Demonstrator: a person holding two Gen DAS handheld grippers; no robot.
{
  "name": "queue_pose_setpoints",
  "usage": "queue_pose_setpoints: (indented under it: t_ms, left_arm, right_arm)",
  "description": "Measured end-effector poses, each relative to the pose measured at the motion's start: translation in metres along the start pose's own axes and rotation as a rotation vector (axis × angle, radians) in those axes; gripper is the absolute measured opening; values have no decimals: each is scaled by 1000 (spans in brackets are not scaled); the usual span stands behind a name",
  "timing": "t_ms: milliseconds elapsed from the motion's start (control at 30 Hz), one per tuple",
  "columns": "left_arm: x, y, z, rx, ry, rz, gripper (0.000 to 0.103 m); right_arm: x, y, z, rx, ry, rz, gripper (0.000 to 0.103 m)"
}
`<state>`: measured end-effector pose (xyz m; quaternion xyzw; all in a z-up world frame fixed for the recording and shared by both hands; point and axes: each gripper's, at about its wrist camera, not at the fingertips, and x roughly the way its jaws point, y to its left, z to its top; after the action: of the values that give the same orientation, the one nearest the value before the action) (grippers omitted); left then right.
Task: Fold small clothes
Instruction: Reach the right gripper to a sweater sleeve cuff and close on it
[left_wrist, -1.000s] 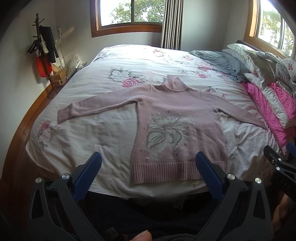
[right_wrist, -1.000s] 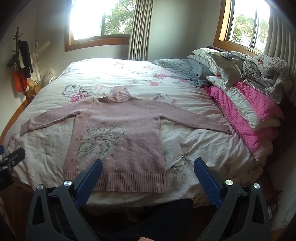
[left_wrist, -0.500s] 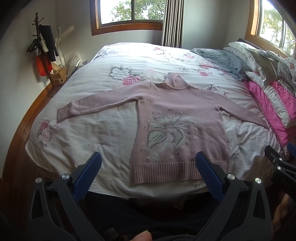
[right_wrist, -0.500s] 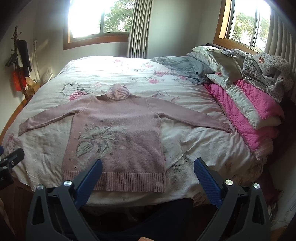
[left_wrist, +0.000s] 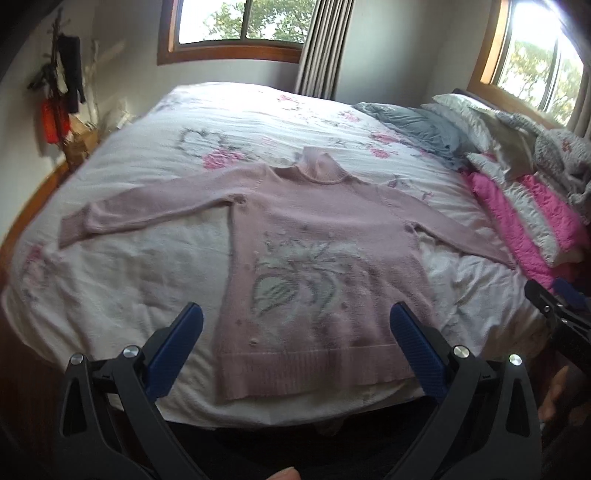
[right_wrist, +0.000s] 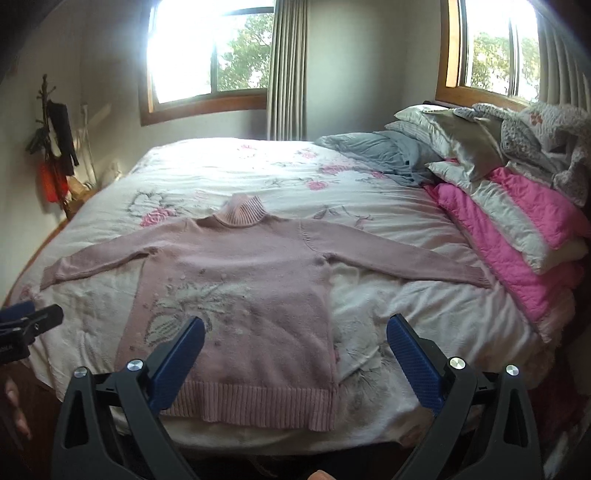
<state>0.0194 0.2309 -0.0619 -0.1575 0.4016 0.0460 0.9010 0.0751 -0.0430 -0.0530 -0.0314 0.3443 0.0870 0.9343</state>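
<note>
Along the near edge of the bed (left_wrist: 110, 280) we see the pink sweater (left_wrist: 317, 258) lying flat, sleeves out, hem toward us. Our left gripper (left_wrist: 295, 332) and right gripper (right_wrist: 295, 336) hover spread wide, holding nothing.

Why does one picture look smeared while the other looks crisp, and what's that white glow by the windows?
Left wrist view: motion blur softens the pink sweater and the bedspread. Right wrist view: sharper, the sweater's ribbed hem reads clearly, but the left window is blown out by glare. Both views: the fisheye lens bends the bed's edges and darkens the corners.
</note>
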Motion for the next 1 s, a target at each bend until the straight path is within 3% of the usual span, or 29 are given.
queue_pose_setpoints:
  t_ms: [33,67,200,333,467,600,800,1000]
  left_arm:
    - [12,6,0,-39,3,-64,100]
    - [23,9,0,-67,19,-76,100]
    - [55,1,4,-33,52,-52,100]
    - [73,-7,10,-42,91,-95,100]
    - [92,-19,12,-15,113,-98,100]
    - [113,-27,9,-22,160,-110,100]
    - [138,-39,7,-38,213,-155,100]
    - [154,-55,13,-24,216,-192,100]
  right_arm:
    - [12,-13,0,33,5,-5,99]
    - [24,-25,1,57,28,-23,99]
    - [72,-89,-3,155,98,-87,99]
    - [111,-182,-11,411,128,-48,98]
    - [149,-273,-17,659,135,-26,82]
    - [182,-361,-29,923,101,-4,60]
    - [233,-462,-40,1192,40,33,32]
    - [276,-506,-49,1354,45,33,32]
